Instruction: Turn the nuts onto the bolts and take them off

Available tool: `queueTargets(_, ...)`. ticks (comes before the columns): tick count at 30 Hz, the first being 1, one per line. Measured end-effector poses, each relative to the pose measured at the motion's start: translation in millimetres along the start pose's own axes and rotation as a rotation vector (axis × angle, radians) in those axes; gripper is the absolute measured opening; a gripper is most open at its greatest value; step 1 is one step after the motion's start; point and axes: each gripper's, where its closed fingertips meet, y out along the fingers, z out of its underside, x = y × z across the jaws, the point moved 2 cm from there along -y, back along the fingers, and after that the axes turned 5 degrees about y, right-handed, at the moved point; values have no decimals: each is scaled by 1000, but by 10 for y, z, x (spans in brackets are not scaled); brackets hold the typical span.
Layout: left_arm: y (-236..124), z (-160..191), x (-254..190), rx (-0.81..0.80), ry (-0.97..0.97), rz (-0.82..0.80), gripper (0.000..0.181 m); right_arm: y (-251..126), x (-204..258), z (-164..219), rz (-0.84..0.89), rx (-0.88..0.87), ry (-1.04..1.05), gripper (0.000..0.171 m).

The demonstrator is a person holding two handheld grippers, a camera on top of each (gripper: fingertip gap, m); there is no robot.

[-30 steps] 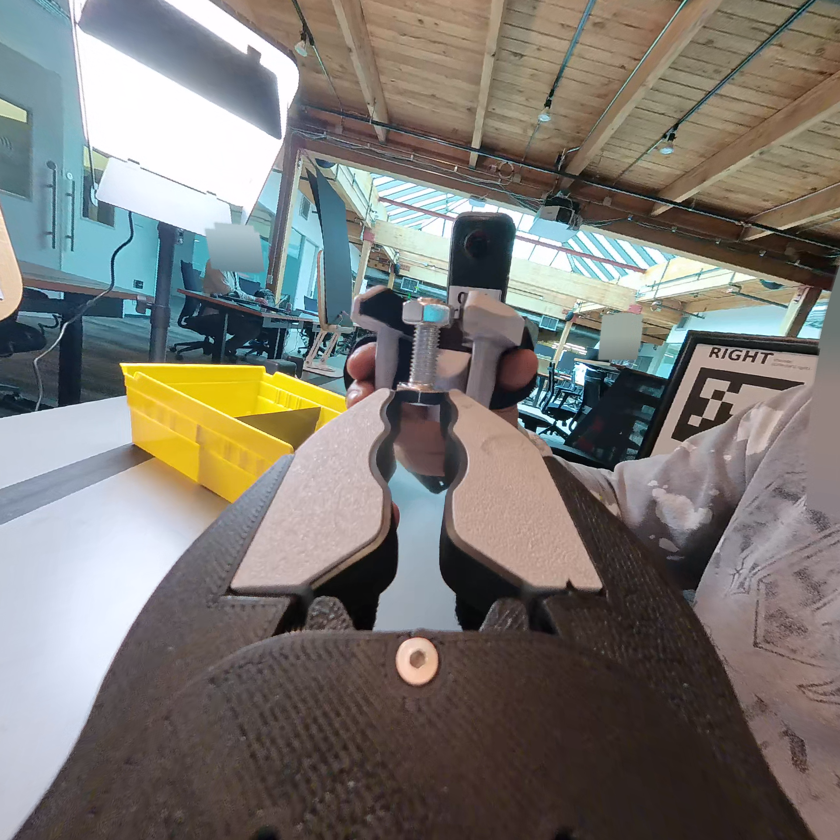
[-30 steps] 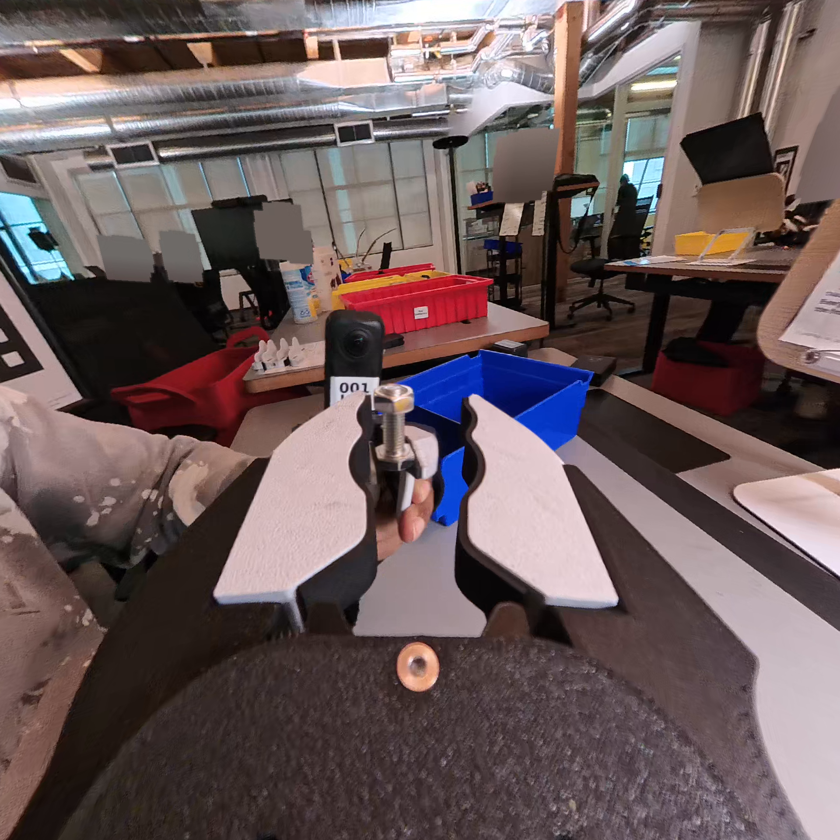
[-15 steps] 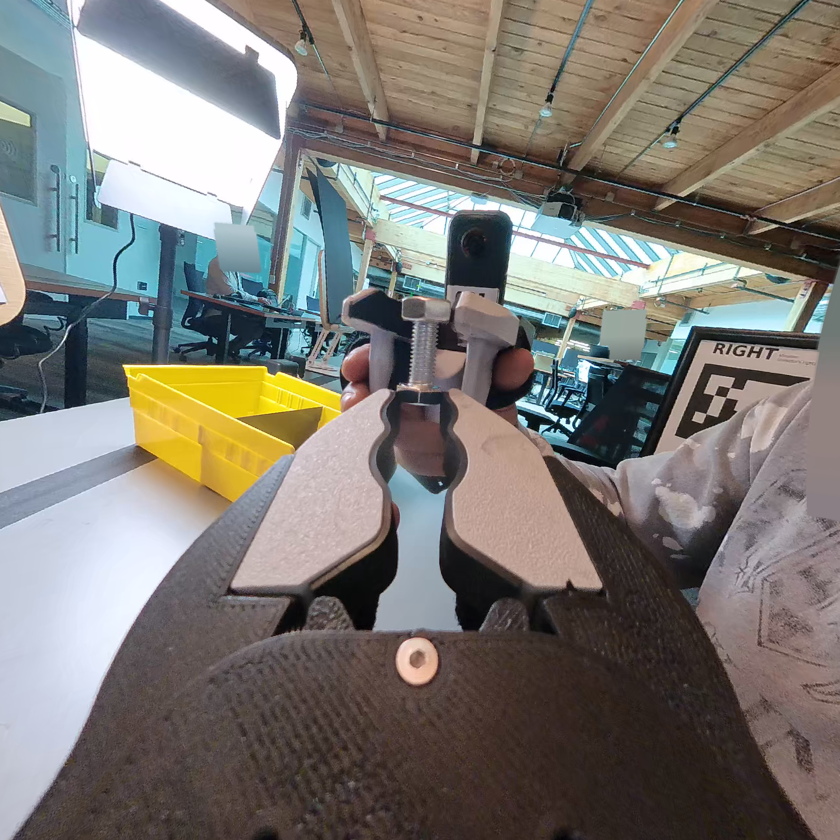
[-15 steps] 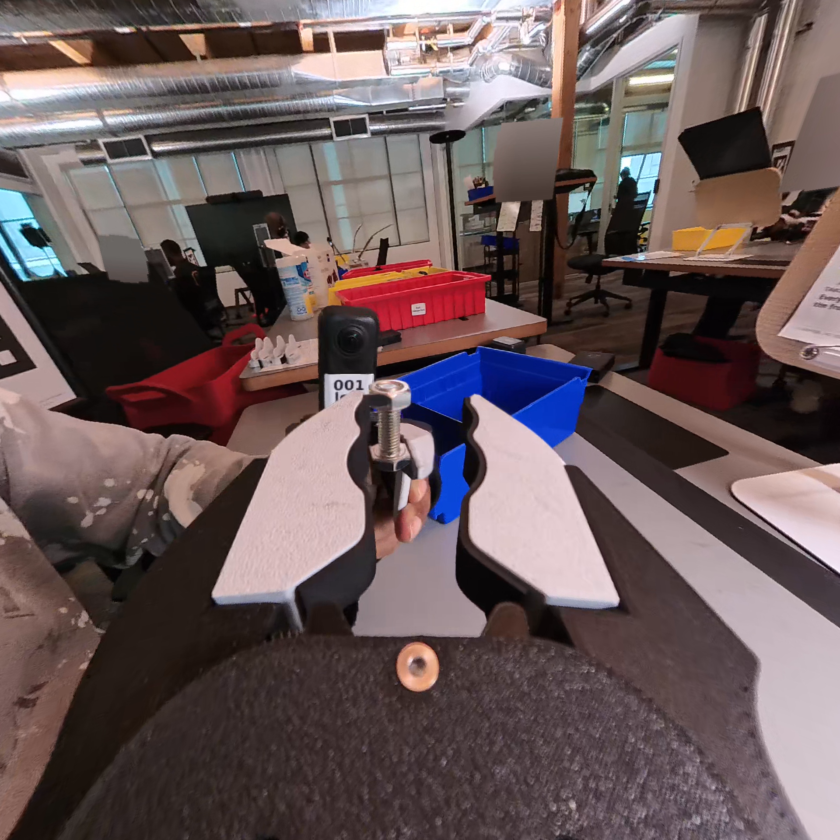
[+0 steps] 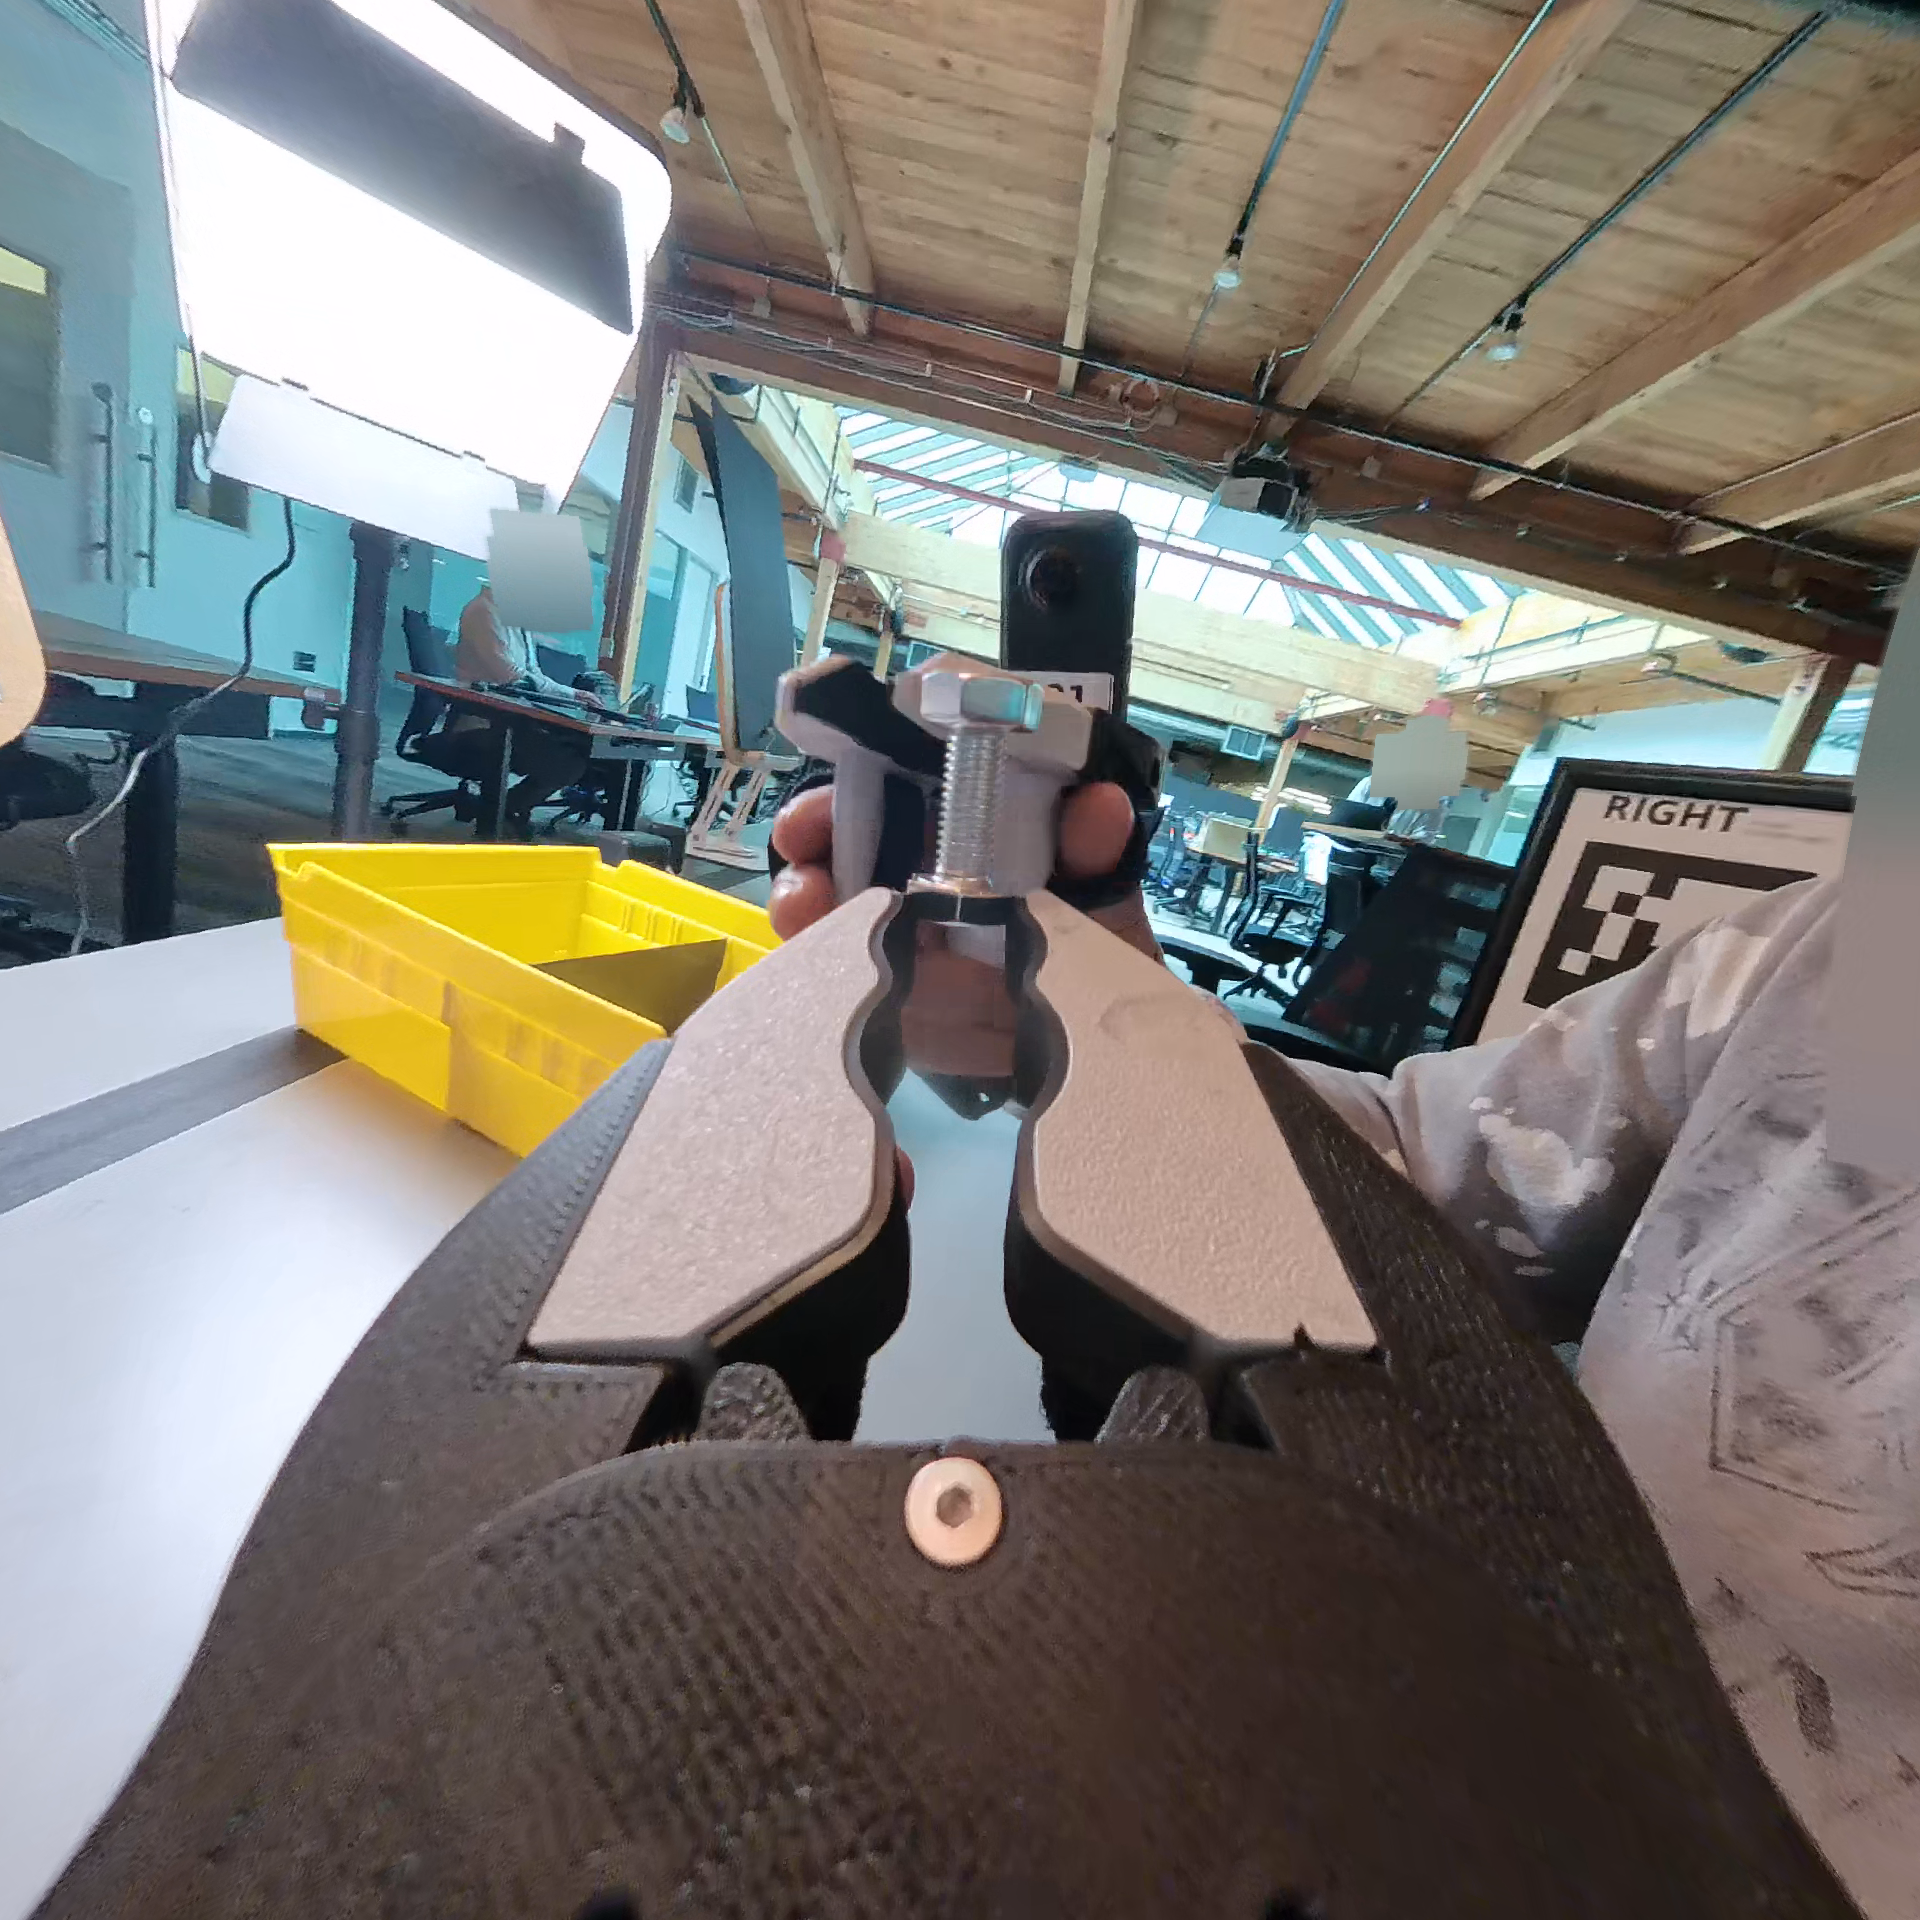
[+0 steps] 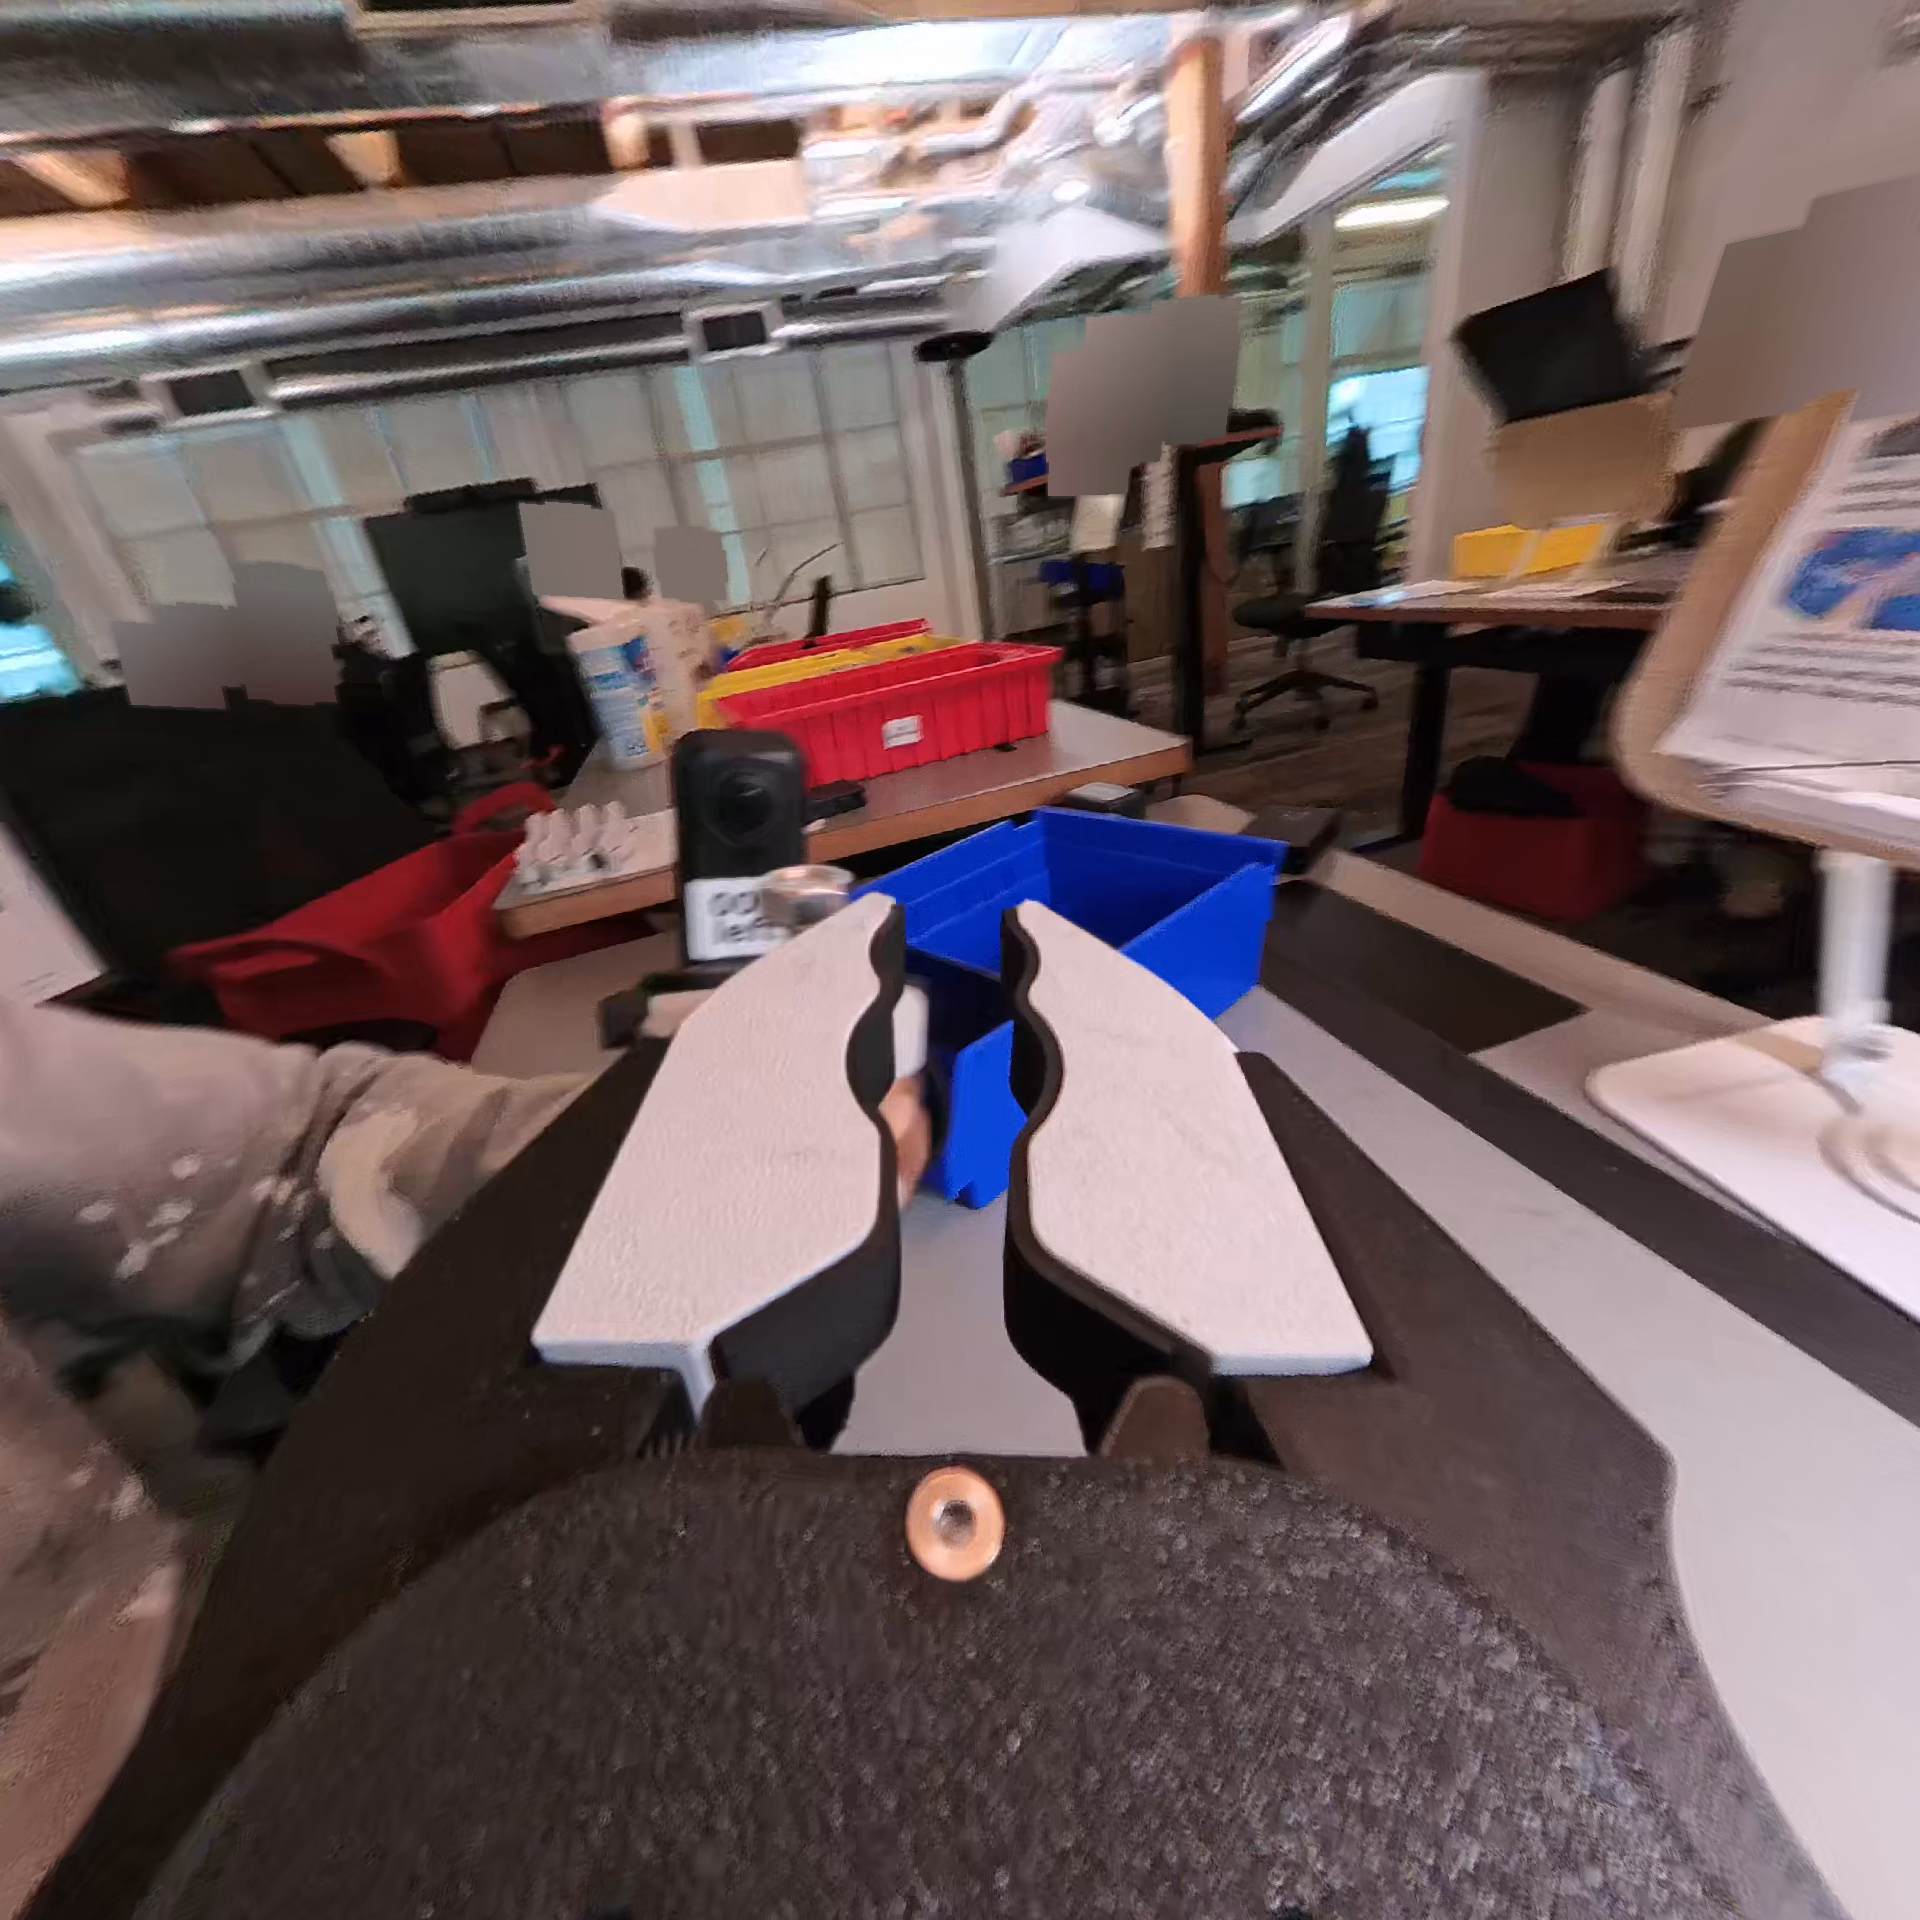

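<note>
A silver hex bolt stands upright, head uppermost, above a grey table in an open-plan workshop. The left gripper has its grey finger tips closed on the nut at the lower end of the threaded shank. Just behind the bolt, seen from the left wrist view, the right gripper faces the camera with its fingers either side of the bolt head; whether they touch it cannot be told from that angle. The right wrist view, smeared by motion, shows that gripper's own fingers parted with a clear gap and nothing between them, while the bolt head peeks over the left finger, off to the side. A yellow bin sits on the table to the left of the work, and a blue bin rests on the table beyond the right gripper's tips. A person's mottled grey sleeve fills the edge of the left wrist view.
</note>
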Motion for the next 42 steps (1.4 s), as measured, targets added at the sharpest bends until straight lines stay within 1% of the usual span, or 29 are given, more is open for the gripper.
queueTargets(2,8,-11,-14,7,21,-2,18,-58,-72,-43,26,-30,-11,19)
queueTargets(7,18,29,2,14,11,-10,18,22,154,4,-73,11,-31,39)
queueTargets(9,23,25,-7,14,15,-11,17,42,143,31,-56,21,-51,38)
queueTargets(10,13,7,-3,2,6,-7,18,29,104,14,-41,9,-45,35)
queueTargets(11,6,-4,-12,1,5,4,18,-3,-3,-7,18,-2,-26,17)
queueTargets(12,8,-8,-13,6,20,-1,18,-36,-92,-19,58,-8,-23,17)
queueTargets(13,12,-8,-20,10,26,-2,18,-60,-109,-26,52,-11,-18,19)
queueTargets(16,16,16,-6,11,15,-5,18,-35,29,-37,-25,-9,-19,32)
queueTargets(18,18,26,-1,12,12,-6,18,12,142,-3,-69,5,-34,38)
queueTargets(21,24,17,-17,14,20,-6,18,37,133,34,-58,19,-43,39)
queueTargets(23,14,-5,-26,7,19,4,18,-11,-10,-7,15,-7,-26,18)
queueTargets(24,17,-8,-31,9,29,2,18,-43,-63,-27,37,-20,-30,16)
queueTargets(25,20,-10,-35,9,28,3,18,-62,-65,-41,27,-24,-24,17)
queueTargets(28,22,14,-21,14,23,-1,18,-40,69,-53,-45,-17,-25,32)
queueTargets(30,28,27,-21,19,25,-2,18,4,167,-16,-76,4,-44,38)
queueTargets(33,28,17,-29,14,24,-1,18,22,160,0,-60,7,-61,36)
queueTargets(34,18,-1,-34,3,19,10,18,2,114,-20,-40,-4,-45,23)
queueTargets(35,16,-5,-31,8,27,5,17,-28,35,-49,1,-22,-39,18)
queueTargets(36,18,-9,-36,9,36,3,17,-56,0,-70,12,-32,-41,18)
queueTargets(40,26,19,-26,15,30,0,18,-39,140,-77,-62,-25,-49,32)
queueTargets(42,32,33,-28,21,32,0,18,8,211,-27,-85,1,-55,37)
